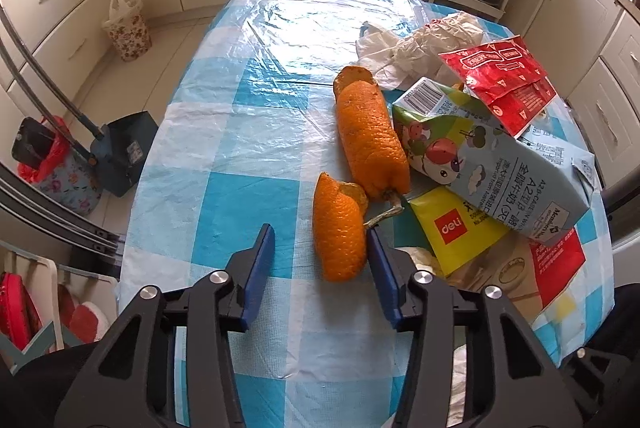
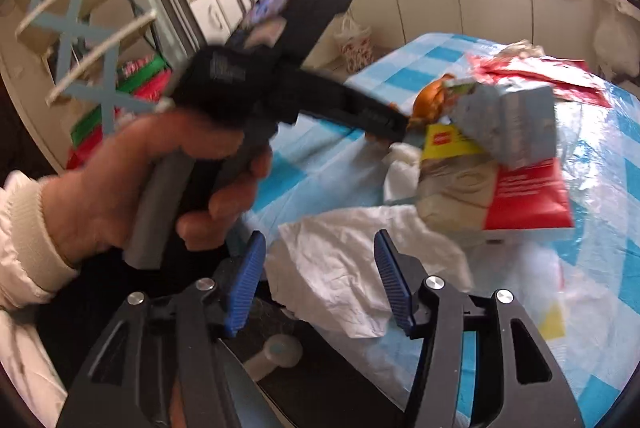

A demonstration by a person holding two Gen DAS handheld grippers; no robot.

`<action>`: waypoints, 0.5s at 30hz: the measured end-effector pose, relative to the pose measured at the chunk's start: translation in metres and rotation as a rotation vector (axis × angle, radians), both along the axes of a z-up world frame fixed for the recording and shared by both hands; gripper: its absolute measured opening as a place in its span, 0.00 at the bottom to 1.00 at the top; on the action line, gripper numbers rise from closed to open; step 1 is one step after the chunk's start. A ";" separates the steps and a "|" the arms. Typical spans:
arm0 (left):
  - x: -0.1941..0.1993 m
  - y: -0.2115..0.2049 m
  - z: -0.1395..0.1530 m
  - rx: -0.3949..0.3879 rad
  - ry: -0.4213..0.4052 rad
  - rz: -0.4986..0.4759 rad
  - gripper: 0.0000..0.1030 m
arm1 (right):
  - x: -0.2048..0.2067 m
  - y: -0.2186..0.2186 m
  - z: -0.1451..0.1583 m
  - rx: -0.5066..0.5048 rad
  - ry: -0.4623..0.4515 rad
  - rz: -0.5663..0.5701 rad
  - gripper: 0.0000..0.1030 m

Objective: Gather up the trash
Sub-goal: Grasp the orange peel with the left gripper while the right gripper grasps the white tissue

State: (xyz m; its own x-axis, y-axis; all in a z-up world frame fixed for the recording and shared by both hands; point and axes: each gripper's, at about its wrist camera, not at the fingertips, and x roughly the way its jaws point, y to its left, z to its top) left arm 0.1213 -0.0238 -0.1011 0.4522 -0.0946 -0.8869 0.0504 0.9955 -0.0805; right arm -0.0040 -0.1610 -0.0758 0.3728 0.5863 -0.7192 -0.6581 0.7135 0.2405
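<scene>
Your left gripper point(image 1: 320, 240): jaws parted around small orange peel point(image 1: 340, 232), right pad touching, not clamped | your right gripper point(image 2: 320, 248): released above crumpled white tissue point(image 2: 340, 268) | milk carton point(image 1: 500, 168) lies on checked tablecloth point(image 1: 240, 148) amid wrappers, contents unseen

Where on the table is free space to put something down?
Free: the checked cloth left of the long orange peel and beyond it to the far edge. Crowded: the right side, with milk carton, red wrapper and white bags.
</scene>
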 end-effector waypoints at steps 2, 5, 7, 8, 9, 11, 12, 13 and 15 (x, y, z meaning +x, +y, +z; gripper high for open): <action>-0.002 0.000 0.001 0.001 0.001 -0.001 0.26 | 0.006 0.006 -0.009 -0.047 0.016 -0.018 0.45; -0.005 0.006 0.002 -0.012 0.006 0.004 0.20 | 0.013 0.007 -0.013 -0.081 0.017 -0.041 0.17; -0.010 0.014 0.003 -0.025 0.005 0.012 0.18 | 0.015 0.003 -0.012 -0.077 0.025 -0.050 0.06; -0.012 0.016 0.004 -0.030 0.003 0.015 0.18 | 0.015 0.001 -0.011 -0.068 0.027 -0.051 0.03; -0.015 0.019 0.006 -0.036 -0.003 0.019 0.17 | 0.015 -0.003 -0.009 -0.056 0.024 -0.051 0.02; -0.021 0.024 0.012 -0.039 -0.026 0.024 0.16 | 0.013 -0.010 -0.001 -0.013 0.015 -0.046 0.02; -0.024 0.026 0.014 -0.038 -0.035 0.026 0.16 | 0.012 -0.015 0.005 0.025 0.013 -0.044 0.02; -0.026 0.027 0.017 -0.037 -0.045 0.027 0.16 | 0.013 -0.020 0.008 0.053 0.009 -0.045 0.02; -0.030 0.029 0.023 -0.033 -0.067 0.031 0.16 | 0.013 -0.031 0.019 0.108 -0.007 -0.062 0.02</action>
